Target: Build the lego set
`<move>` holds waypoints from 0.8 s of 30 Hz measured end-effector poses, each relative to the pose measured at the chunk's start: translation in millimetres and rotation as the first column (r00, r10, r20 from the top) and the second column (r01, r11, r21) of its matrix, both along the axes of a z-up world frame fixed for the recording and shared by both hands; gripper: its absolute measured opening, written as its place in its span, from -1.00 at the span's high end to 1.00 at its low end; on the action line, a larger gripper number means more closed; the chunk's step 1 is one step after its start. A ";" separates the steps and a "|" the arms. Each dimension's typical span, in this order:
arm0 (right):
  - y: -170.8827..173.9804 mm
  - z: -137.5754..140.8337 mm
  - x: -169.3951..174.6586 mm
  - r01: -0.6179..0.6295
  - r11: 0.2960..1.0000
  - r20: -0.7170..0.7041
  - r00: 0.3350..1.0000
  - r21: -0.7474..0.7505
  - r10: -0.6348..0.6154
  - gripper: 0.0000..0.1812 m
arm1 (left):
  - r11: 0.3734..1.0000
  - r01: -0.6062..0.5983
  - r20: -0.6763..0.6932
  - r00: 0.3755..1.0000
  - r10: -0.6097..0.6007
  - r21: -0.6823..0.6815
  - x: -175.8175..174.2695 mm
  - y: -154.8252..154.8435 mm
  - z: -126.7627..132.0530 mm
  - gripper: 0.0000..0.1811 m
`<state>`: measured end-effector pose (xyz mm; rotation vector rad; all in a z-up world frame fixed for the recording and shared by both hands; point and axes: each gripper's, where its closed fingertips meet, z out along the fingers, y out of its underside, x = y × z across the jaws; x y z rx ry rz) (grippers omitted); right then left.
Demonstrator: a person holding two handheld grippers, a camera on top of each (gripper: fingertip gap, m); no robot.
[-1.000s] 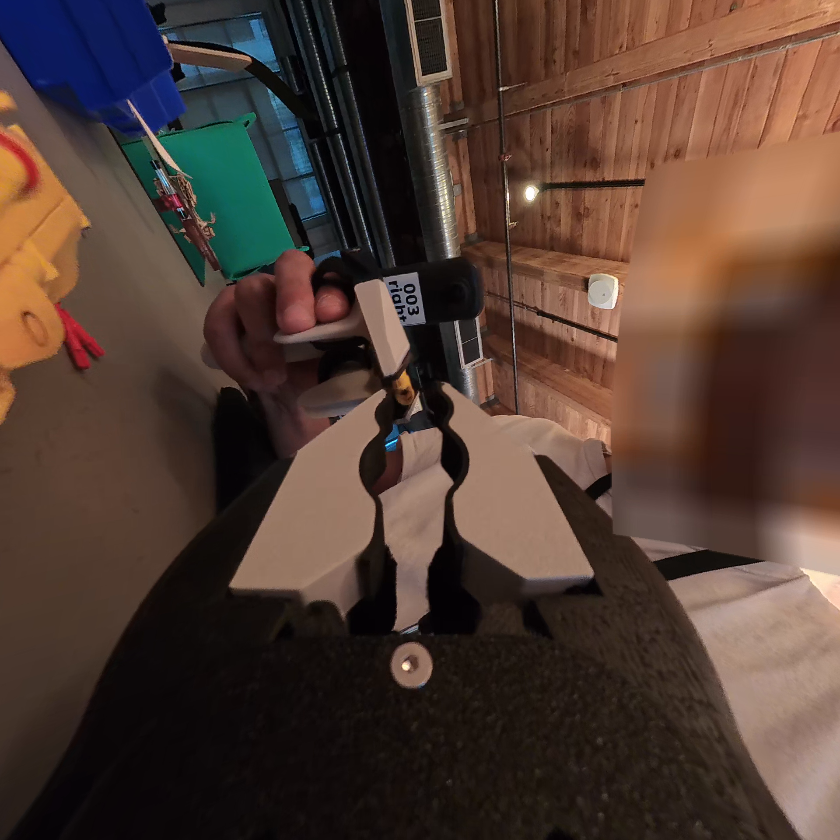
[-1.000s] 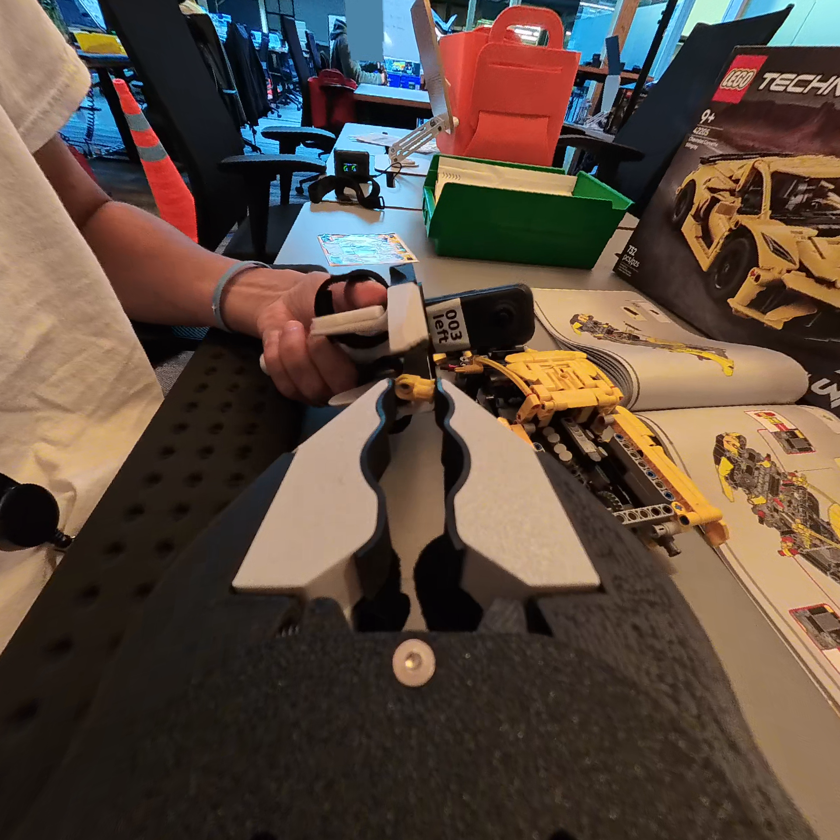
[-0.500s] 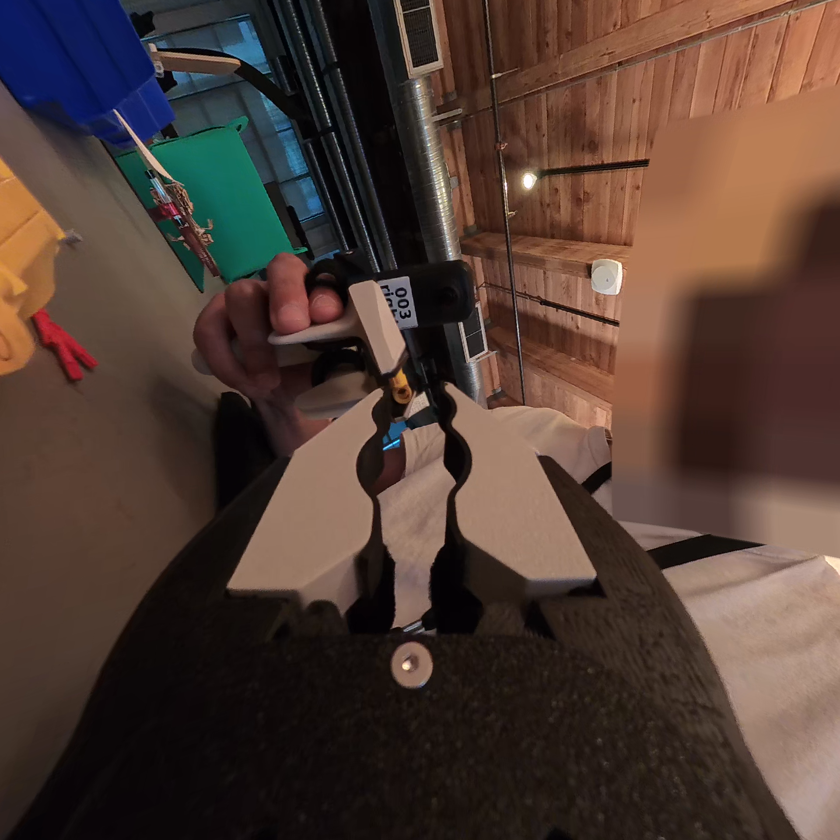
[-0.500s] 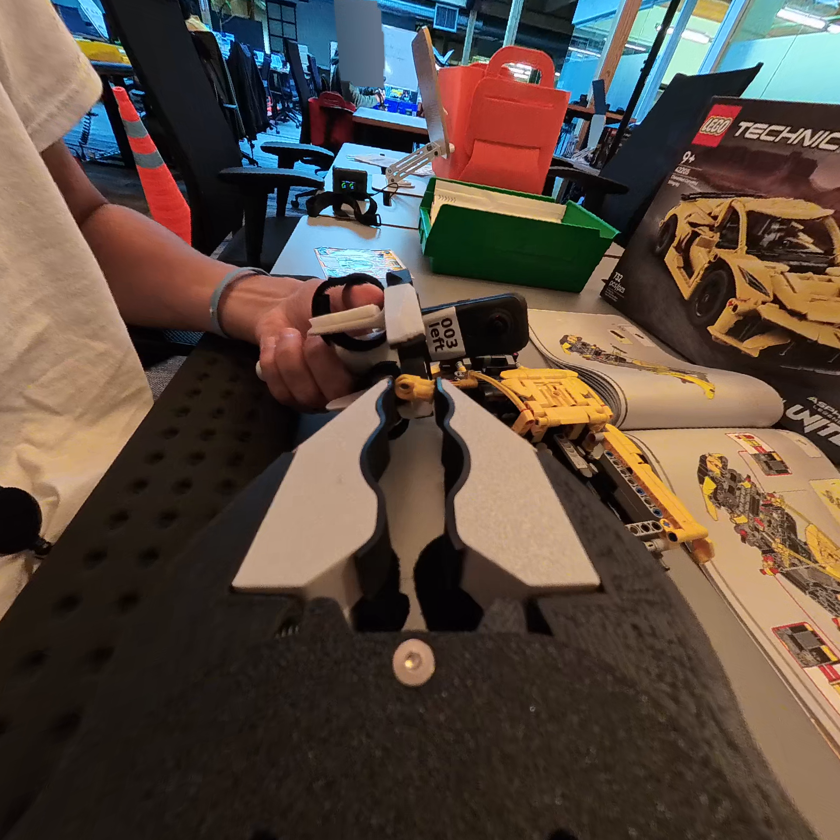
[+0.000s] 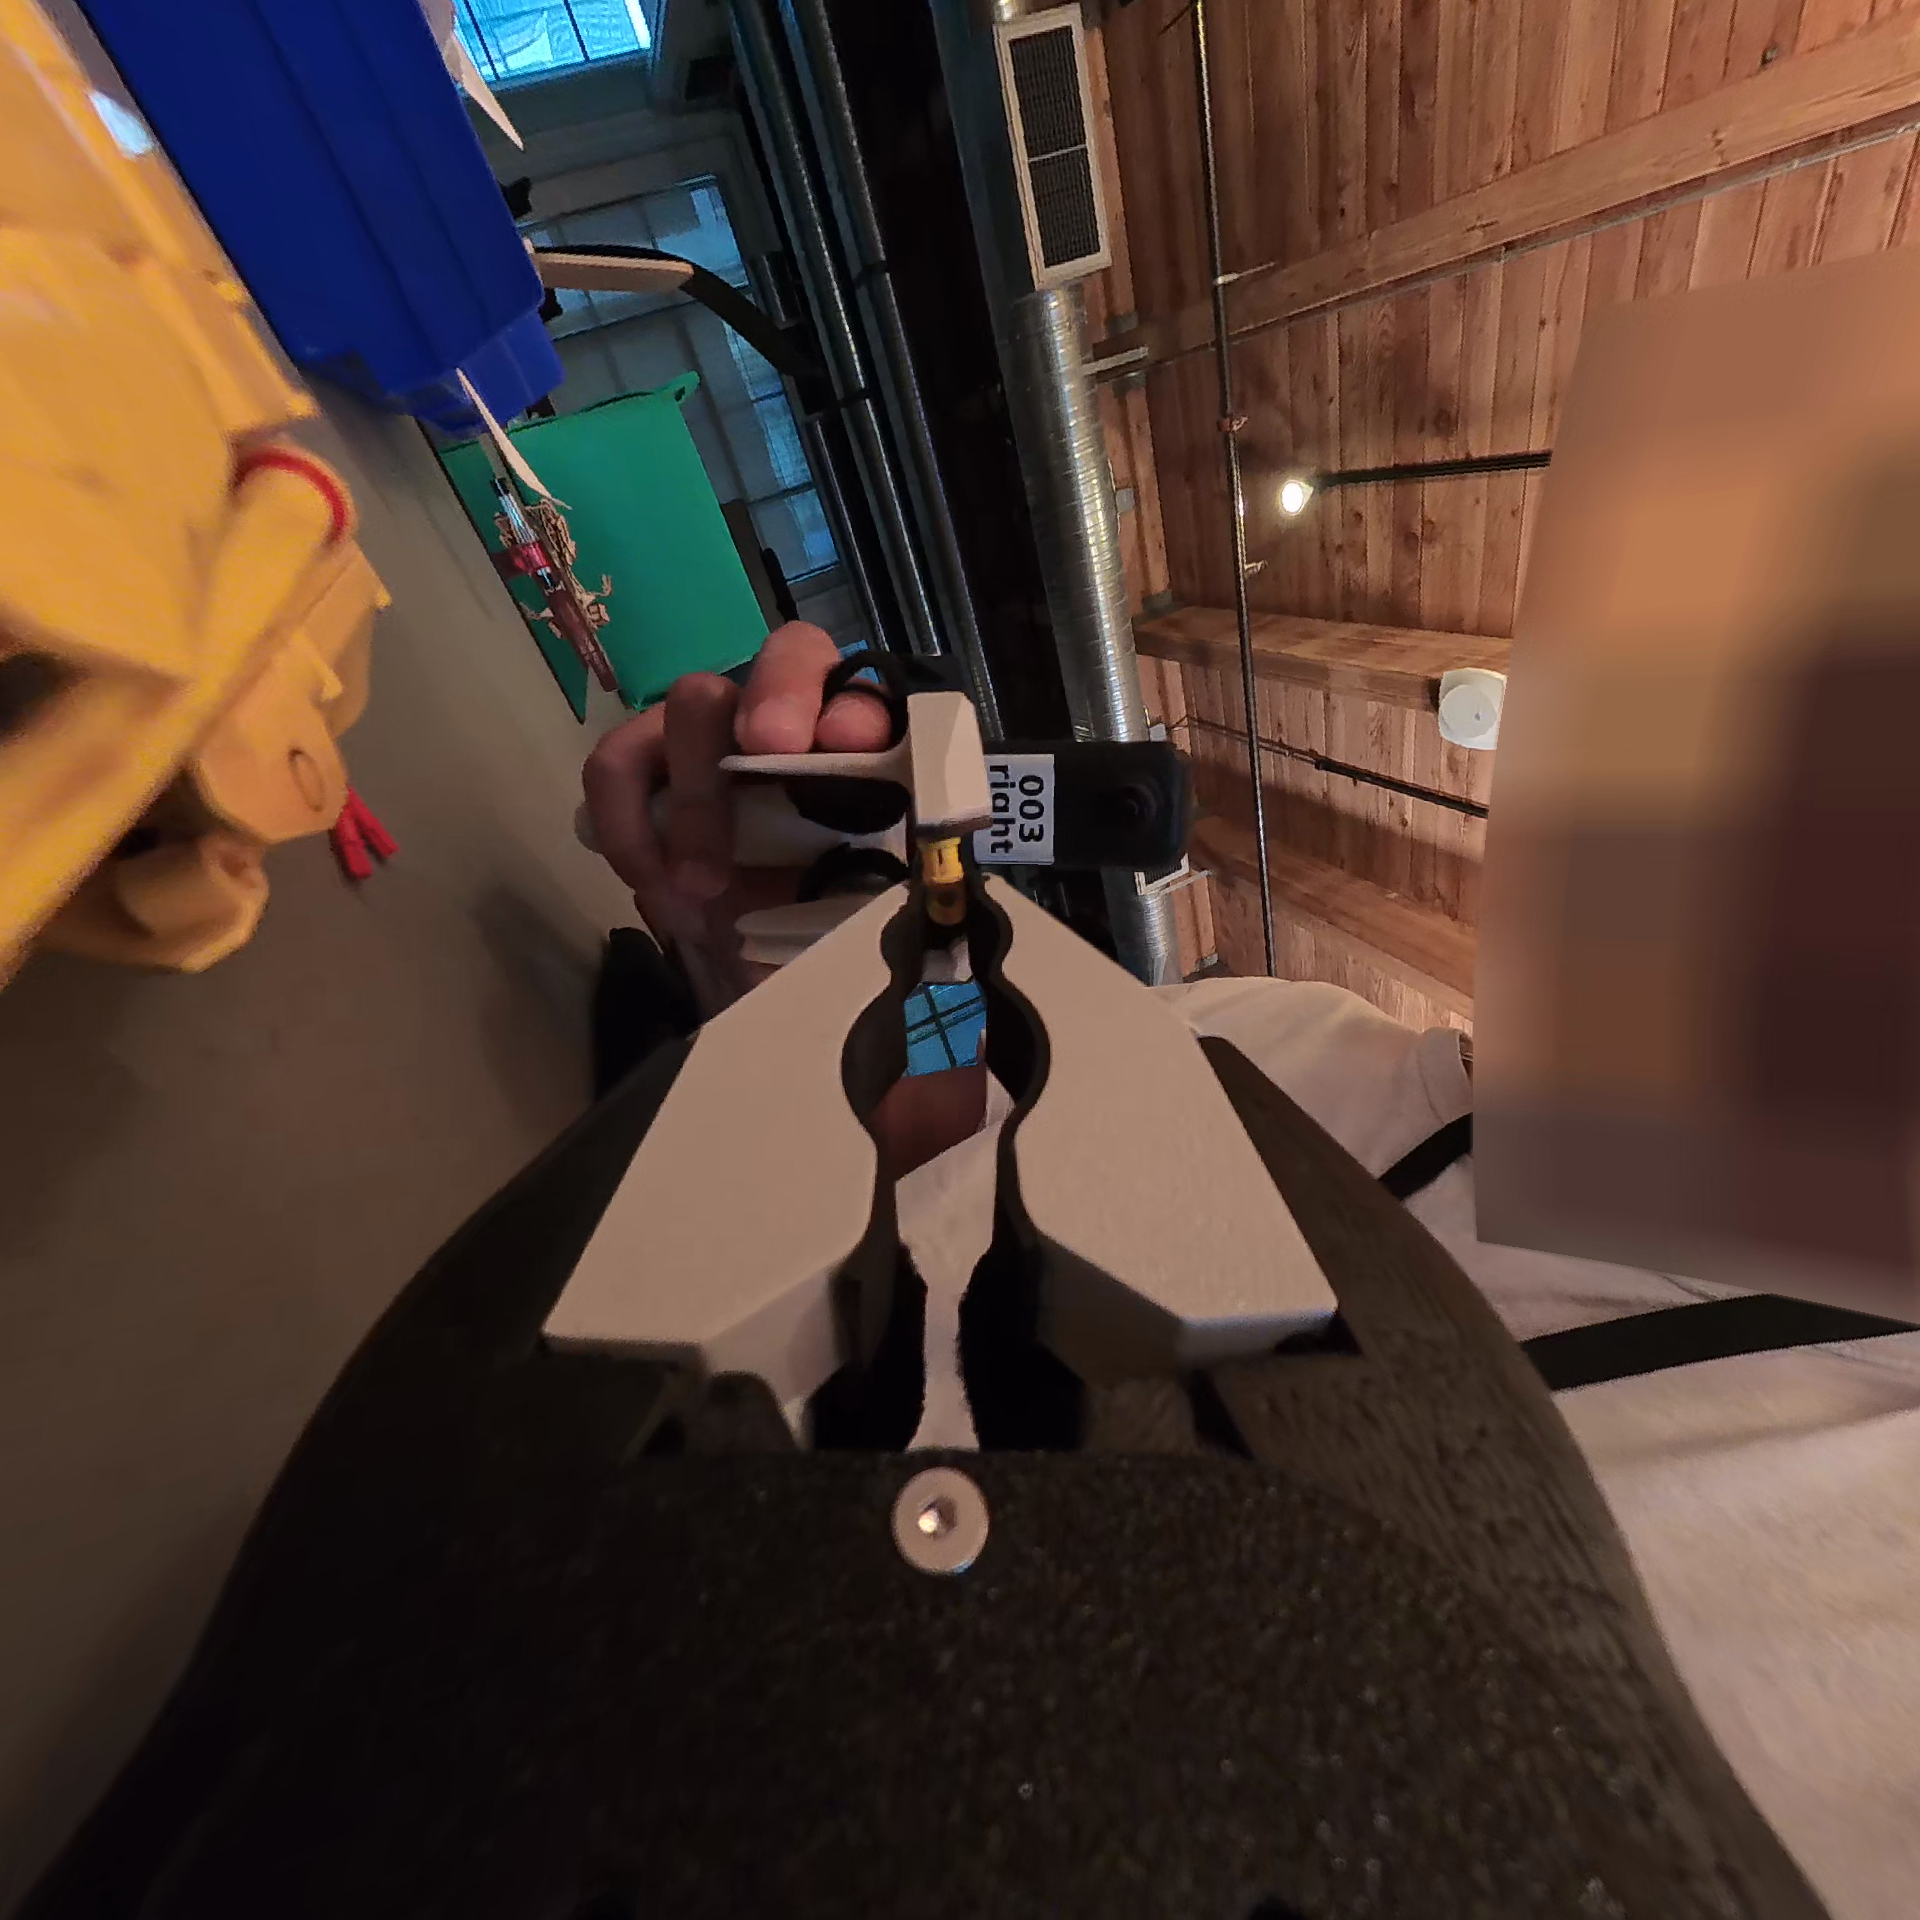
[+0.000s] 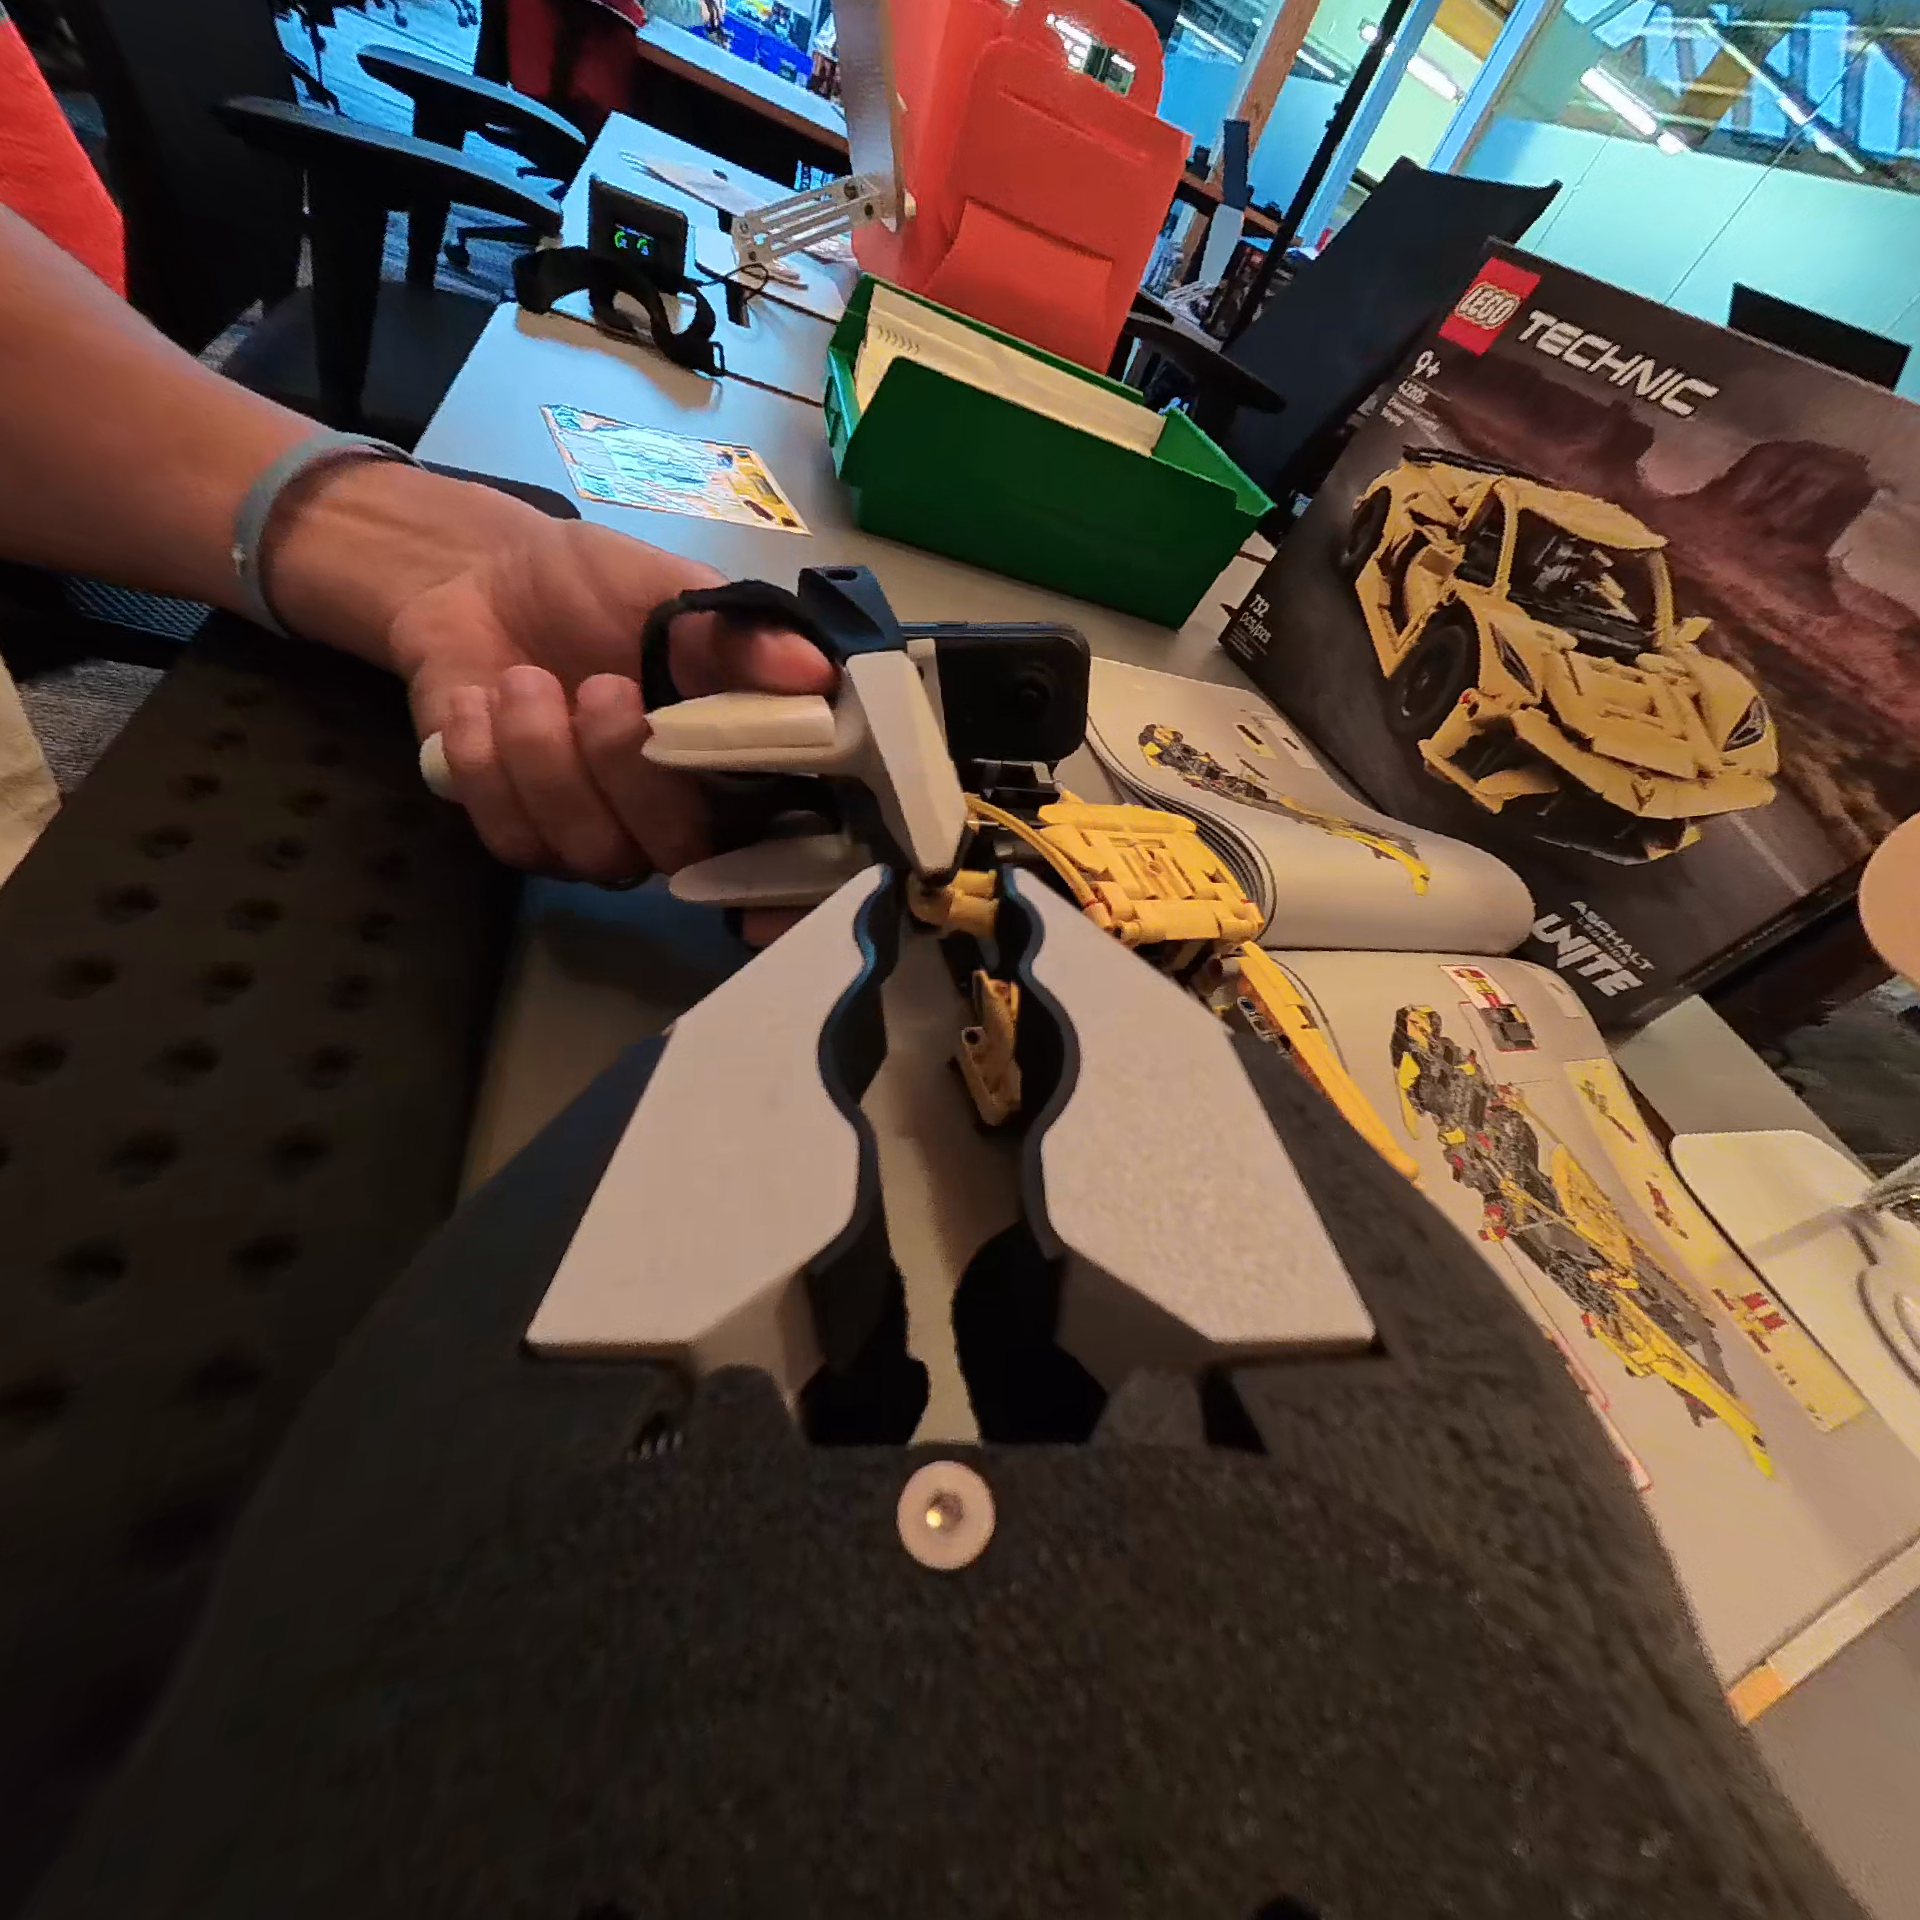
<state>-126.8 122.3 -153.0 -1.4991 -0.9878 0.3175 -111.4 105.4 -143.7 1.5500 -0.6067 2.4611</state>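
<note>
The two grippers meet tip to tip above the table. In the left wrist view, my left gripper is shut on a small yellow peg, whose far end touches the right gripper's fingers. In the right wrist view, my right gripper is shut on a small yellow Lego piece, with the left gripper's fingers meeting it from above. A yellow beam shows in the gap between my right fingers. The part-built yellow Lego car lies just behind, and appears blurred in the left wrist view.
An open instruction booklet lies to the right, with the set's box standing behind it. A green bin, a red bag and a sticker sheet are farther back. A black perforated mat lies left. A blue bin shows too. The grippers are tip to tip, or close to it.
The right gripper has tipped and swung, so the left gripper now meets it from above. The yellow beam now shows between the right fingers. The yellow car fills more of the left view.
</note>
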 end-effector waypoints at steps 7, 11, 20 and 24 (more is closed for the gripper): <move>-0.8 -0.8 -3.3 -0.037 0.999 -0.026 0.999 -0.029 0.037 0.84 | 1.000 0.015 -0.006 1.000 -0.015 -0.005 0.6 -2.5 -0.8 0.93; -4.6 1.3 -4.5 -0.087 0.995 -0.058 0.995 -0.056 0.084 0.84 | 0.999 0.041 0.007 0.999 -0.041 0.002 0.1 -6.7 2.0 0.89; -22.2 20.2 -3.3 -0.221 0.972 -0.199 0.959 -0.078 0.202 0.84 | 0.998 0.058 0.059 0.996 -0.059 0.022 -4.4 -10.9 11.7 0.68; -22.2 13.3 -8.7 -0.231 0.972 -0.149 0.964 -0.054 0.221 0.84 | 0.996 0.079 0.057 0.995 -0.081 0.031 -4.9 -15.1 11.7 0.68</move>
